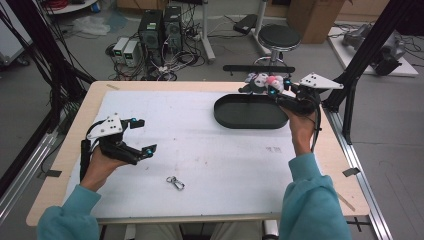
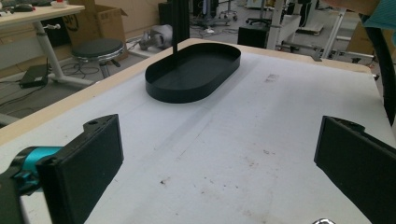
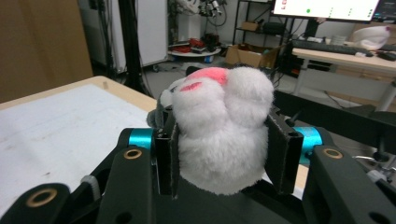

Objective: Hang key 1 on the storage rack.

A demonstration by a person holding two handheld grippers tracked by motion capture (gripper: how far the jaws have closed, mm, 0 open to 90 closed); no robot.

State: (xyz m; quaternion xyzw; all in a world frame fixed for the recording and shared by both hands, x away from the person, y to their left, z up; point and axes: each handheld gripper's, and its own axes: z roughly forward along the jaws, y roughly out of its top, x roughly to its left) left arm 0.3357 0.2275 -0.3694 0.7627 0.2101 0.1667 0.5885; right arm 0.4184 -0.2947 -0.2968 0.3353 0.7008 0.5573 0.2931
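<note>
**Ana:** High view first: how many things do you count on the white-covered wooden tabletop (image 1: 200, 150)?

**Ben:** Two lie on it. One black oval metal tray (image 1: 250, 112) sits toward the far right, and one small silver metal key clip (image 1: 175, 183) lies near the front edge, about midway between the person's two teal sleeves.

**Ana:** And the white fluffy plush toy with pink patches (image 1: 263, 81)?

**Ben:** One of those, and it is off the surface. The right gripper (image 1: 272, 86) has it clamped between its two pads, up in the air at the tray's far rim, near the far right corner of the tabletop. In the right gripper view the plush toy (image 3: 224, 135) bulges out above and below the pads (image 3: 164, 161), squeezed on both sides.

**Ana:** So the right gripper (image 3: 224, 161) is partly closed, pinching the toy?

**Ben:** Yes, the fur is pressed in where each pad meets it.

**Ana:** What about the left gripper (image 1: 142, 136)?

**Ben:** It is spread wide with nothing in between. It is held just above the left part of the tabletop, well apart from the tray. In the left gripper view the two black pads (image 2: 95, 163) stand far apart, with bare white surface between them and the tray (image 2: 194, 72) farther ahead.

**Ana:** Anything in the tray?

**Ben:** Its floor looks bare from both the high view and the left gripper view.

**Ana:** Hands?

**Ben:** Two, one on each gripper.
</note>
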